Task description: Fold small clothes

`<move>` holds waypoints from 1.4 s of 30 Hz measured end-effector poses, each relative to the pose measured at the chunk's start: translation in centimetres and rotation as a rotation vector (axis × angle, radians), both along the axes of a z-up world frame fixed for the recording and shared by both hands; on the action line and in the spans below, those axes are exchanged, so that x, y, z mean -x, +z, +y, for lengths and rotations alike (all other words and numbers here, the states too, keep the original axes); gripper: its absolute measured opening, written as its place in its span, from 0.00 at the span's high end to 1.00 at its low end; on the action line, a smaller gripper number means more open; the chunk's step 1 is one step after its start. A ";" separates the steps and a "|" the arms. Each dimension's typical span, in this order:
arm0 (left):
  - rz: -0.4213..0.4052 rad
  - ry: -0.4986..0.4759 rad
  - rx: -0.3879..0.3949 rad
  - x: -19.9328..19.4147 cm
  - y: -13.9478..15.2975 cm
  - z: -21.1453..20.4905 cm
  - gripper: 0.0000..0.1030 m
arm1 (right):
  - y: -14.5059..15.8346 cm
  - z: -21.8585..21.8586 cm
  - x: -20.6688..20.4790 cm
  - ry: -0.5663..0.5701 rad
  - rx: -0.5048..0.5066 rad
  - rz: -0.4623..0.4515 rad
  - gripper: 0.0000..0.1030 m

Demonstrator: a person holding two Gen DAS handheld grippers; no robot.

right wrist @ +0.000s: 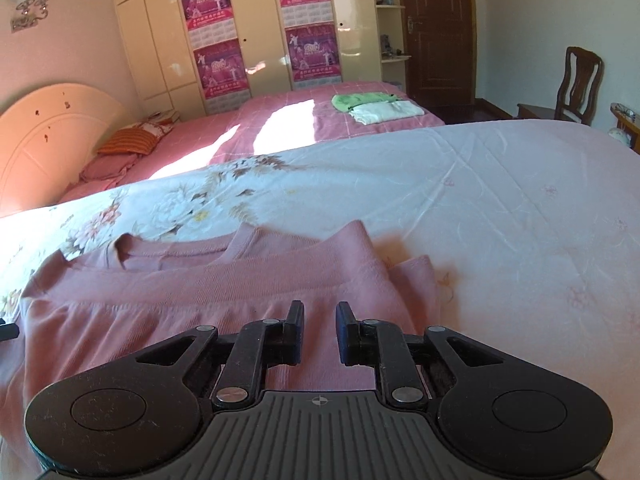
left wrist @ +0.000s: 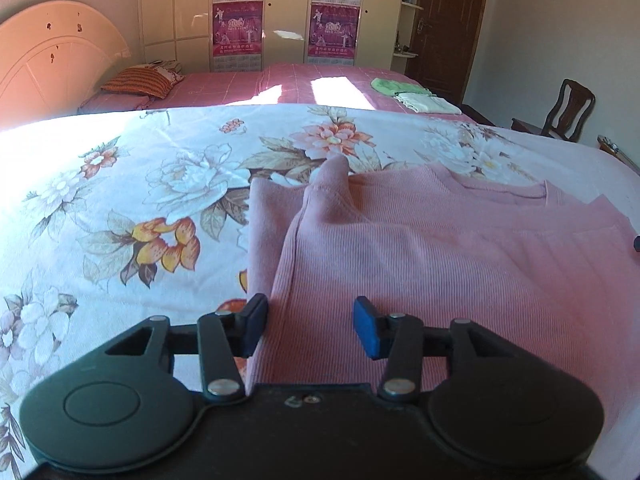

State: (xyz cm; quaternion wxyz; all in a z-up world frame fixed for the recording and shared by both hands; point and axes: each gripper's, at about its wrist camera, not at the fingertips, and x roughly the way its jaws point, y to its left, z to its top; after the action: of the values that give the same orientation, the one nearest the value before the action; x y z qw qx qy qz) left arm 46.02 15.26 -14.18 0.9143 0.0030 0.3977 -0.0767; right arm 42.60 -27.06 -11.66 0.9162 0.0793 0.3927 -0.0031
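**Both claws spread over the pink top, nothing pinched**

Biggest first: floral bedsheet [left wrist: 132,184] covers the bed I'm working on; flower print on its left part, near-plain pale pink on the right. The pink ribbed top [left wrist: 440,248] lies on it, partly folded, with the hem band brought up just below the neckline and a sleeve cuff [left wrist: 332,176] standing up in a bump at the left fold.

My left gripper [left wrist: 310,326] points down at a slant over the top's left edge. Jaws apart, blue pads [left wrist: 366,326] clear of the cloth; the folded edge runs up between them, not pressed. My right gripper [right wrist: 319,330] has the same slanted pose over the top's right side, with the jaws parted by a narrower gap and fabric visible in that gap, not pinched. A folded flap sticks out just right of it on the sheet.

Around: second bed with pink checked cover [right wrist: 288,120] behind, folded green and white clothes [right wrist: 372,108] stacked at its far corner, striped pillow [left wrist: 140,82] by the cream headboard [left wrist: 52,64]. Cream wardrobe [right wrist: 256,28] with magenta calendar posters, dark door [right wrist: 438,28], and wooden chair [right wrist: 576,84] at right. Nothing lies between either claw and the top.
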 end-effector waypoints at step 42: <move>-0.013 0.098 0.089 7.8 0.6 0.3 0.82 | -2.0 5.1 8.4 0.026 0.099 0.063 0.46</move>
State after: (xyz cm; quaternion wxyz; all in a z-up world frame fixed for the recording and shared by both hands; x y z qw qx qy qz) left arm 38.21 15.57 -13.61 0.9187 -0.0566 0.3878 -0.0493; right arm 34.17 -21.93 -13.65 0.9062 0.0288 0.4216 -0.0128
